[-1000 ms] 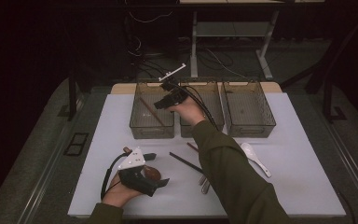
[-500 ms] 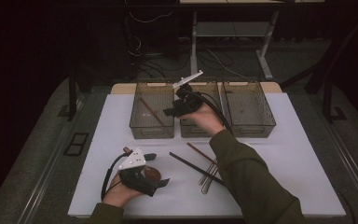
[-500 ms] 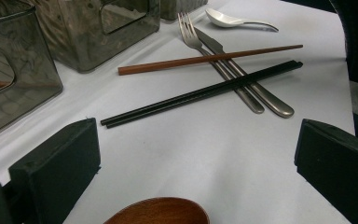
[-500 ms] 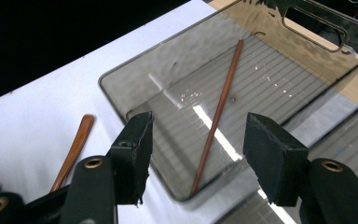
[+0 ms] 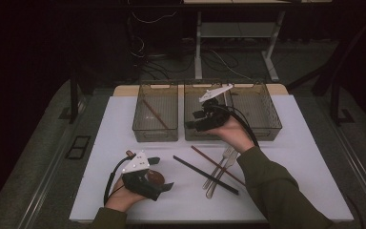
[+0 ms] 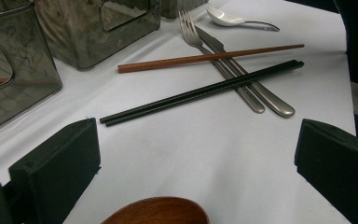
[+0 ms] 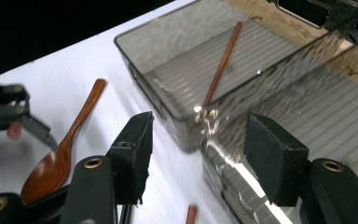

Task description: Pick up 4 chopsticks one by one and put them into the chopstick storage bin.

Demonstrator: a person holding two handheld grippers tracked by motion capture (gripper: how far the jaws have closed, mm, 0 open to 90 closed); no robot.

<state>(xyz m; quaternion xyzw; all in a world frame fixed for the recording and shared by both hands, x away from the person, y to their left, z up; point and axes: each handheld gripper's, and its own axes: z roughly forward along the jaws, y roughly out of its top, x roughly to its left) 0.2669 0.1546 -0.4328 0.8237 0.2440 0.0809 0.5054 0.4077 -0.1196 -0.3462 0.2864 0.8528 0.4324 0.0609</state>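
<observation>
In the lower left of the high view, the left gripper [image 5: 159, 174] rests low on the white surface [image 5: 100, 143] with its fingers wide apart, and the wooden spoon [image 5: 155, 177] lies between them, not clamped. In the centre of the frame lie the black chopsticks [image 5: 205, 175], a brown chopstick [image 5: 218, 165] and a fork [image 5: 225, 157]. Above them the right gripper [image 5: 190, 125] hovers at the front wall of the middle bin [image 5: 233, 133], with its fingers also apart and holding nothing.

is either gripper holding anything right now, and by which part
Nothing is held. The left gripper is open above the wooden spoon, and the right gripper is open and empty beside the bins.
</observation>
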